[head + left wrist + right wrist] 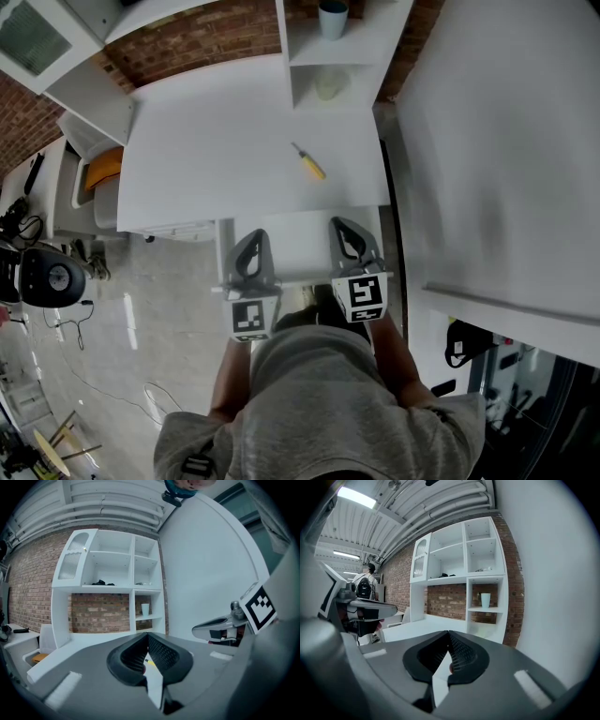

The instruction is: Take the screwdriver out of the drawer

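A screwdriver with a yellow handle lies on top of the white desk, right of its middle. A sliver of the yellow handle shows through the gap behind my left jaws. Both grippers hover at the desk's near edge, side by side and pointing roughly level toward the back. My left gripper is shut with nothing in it. The right gripper is also shut and empty. A white panel juts from the desk front between them; I cannot tell whether it is the drawer.
A white shelf unit stands at the back of the desk with a light blue cup in it. A tall white wall runs along the right. An orange thing sits left of the desk. A person with a backpack stands far off.
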`<state>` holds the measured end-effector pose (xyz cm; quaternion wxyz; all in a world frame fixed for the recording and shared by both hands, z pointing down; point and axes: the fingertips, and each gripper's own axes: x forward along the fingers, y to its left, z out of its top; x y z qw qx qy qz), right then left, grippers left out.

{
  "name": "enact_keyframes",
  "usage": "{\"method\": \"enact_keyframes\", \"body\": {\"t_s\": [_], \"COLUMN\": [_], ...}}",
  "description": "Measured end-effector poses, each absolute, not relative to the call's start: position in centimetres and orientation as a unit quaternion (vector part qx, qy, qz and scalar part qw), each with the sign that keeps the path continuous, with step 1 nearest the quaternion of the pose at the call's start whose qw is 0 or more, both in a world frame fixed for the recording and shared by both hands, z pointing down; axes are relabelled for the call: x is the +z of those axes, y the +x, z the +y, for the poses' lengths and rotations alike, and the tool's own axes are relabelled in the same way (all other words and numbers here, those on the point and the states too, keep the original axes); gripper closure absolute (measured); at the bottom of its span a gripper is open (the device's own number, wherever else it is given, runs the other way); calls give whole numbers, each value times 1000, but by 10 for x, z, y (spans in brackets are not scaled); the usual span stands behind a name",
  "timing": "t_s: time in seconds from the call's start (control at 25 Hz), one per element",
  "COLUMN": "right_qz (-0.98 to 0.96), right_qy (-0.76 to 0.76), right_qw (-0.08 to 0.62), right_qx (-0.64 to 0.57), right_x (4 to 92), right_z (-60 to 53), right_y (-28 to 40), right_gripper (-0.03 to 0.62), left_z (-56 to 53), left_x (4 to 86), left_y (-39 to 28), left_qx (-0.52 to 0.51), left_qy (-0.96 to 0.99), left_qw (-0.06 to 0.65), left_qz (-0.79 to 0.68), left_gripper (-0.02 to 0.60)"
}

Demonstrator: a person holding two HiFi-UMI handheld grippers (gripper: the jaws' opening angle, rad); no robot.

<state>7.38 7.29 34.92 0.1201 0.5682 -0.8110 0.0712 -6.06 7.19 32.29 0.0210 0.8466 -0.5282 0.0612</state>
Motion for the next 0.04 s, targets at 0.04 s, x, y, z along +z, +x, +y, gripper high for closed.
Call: {"method": "enact_keyframes", "body": {"t_s": [0.04], "right_qz": [-811], "right_qy": [568], "right_qw": [121], "right_qx": [71], "right_x": [350], "right_z": [72], "right_y": [74], "right_gripper": [591], "left_z": [71], "left_x": [323], "left_y": [-61], "left_qx": [61], "left_qy": [846], "left_qw": [23], "left_qz": [-529], "left_gripper": [569]}}
